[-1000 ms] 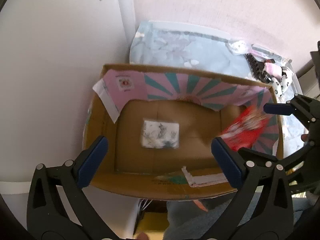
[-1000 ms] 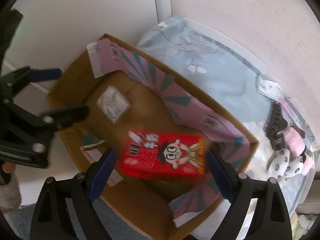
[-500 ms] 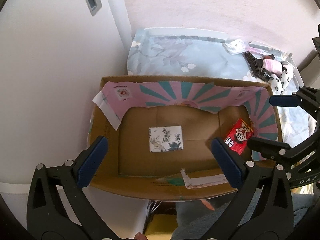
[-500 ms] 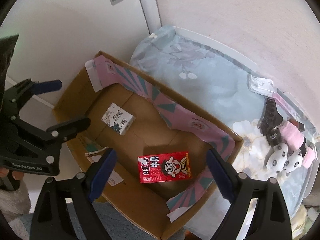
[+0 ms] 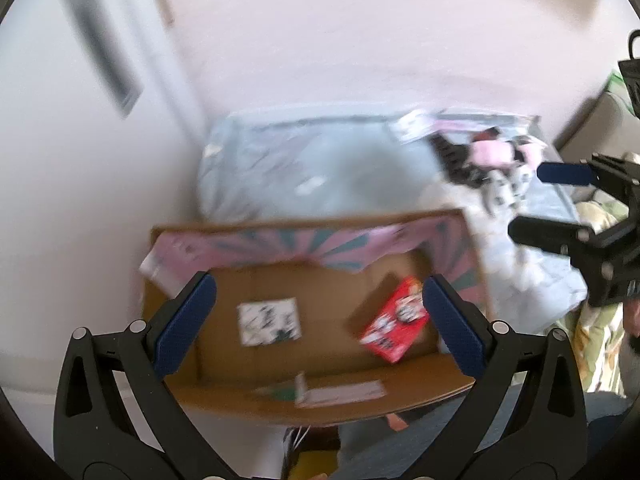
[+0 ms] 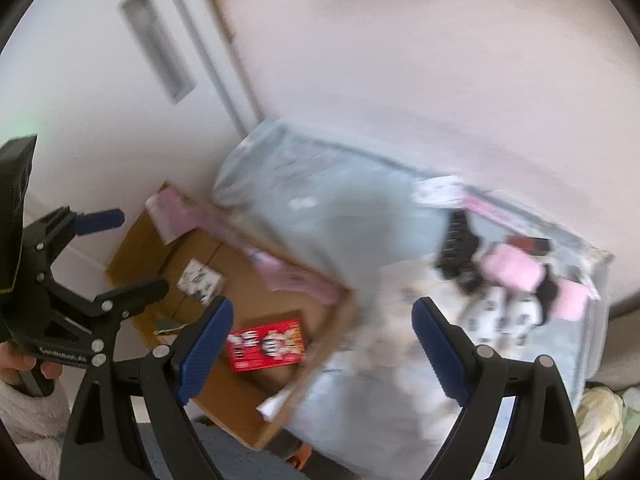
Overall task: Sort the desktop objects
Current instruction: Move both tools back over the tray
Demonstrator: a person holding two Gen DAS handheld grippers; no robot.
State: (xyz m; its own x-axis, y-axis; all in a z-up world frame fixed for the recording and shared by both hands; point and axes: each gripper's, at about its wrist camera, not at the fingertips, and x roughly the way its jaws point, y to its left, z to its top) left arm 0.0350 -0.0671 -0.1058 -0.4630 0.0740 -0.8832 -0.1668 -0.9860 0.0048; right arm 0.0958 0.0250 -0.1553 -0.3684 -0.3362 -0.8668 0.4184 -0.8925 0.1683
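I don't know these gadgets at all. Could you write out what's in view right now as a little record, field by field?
Container: open cardboard box
Inside it: red carton and white packet, lying apart
Table cover: pale blue floral cloth
On cloth: black, pink and white pile, too blurred to name
Left gripper: open, holds nothing
Right gripper: open, holds nothing
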